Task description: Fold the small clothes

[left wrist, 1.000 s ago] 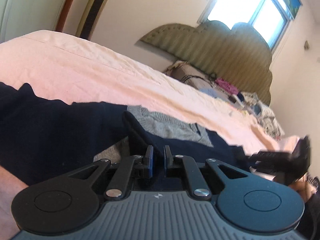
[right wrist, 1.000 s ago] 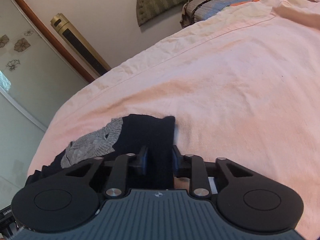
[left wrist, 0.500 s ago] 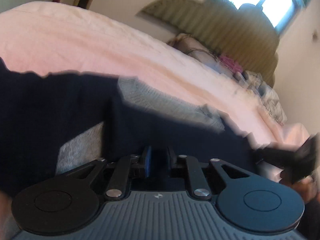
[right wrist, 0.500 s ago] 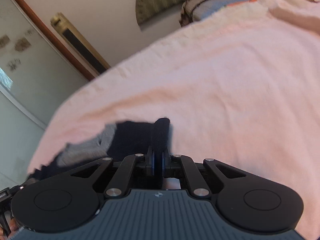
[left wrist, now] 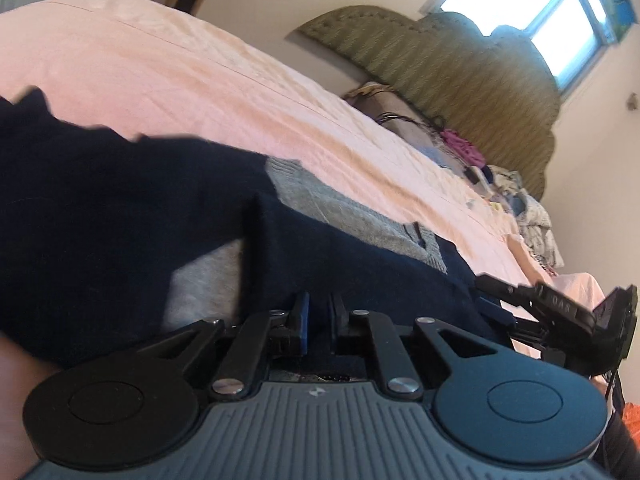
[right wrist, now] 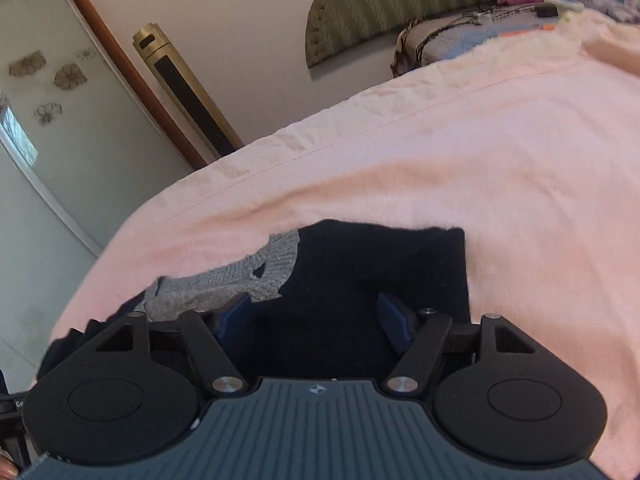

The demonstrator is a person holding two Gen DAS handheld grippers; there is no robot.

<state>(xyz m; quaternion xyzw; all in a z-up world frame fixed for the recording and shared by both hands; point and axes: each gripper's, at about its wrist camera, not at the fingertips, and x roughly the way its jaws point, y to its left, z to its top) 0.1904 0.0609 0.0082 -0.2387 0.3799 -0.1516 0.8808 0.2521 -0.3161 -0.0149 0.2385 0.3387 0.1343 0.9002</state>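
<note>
The right gripper (right wrist: 316, 316) is releasing the navy sweater (right wrist: 360, 272), its jaws having just been opening around the fabric. The left gripper (left wrist: 316, 316) is clamping the fold ahead; next, likely, letting go and smoothing.

One navy-and-grey sweater (right wrist: 360, 280), one pink bed sheet (right wrist: 500, 152), one headboard (left wrist: 460, 64), two grippers (left wrist: 318, 318) (right wrist: 316, 320).

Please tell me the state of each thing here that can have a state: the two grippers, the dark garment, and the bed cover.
Left gripper: shut on the navy and grey garment.
Right gripper: open; its jaws have just been opening, pads clear of the cloth that lies between them.
Navy and grey garment: partly folded, lying on the bed, one edge pinched.
Pink bed cover: spread out, lightly wrinkled.
</note>
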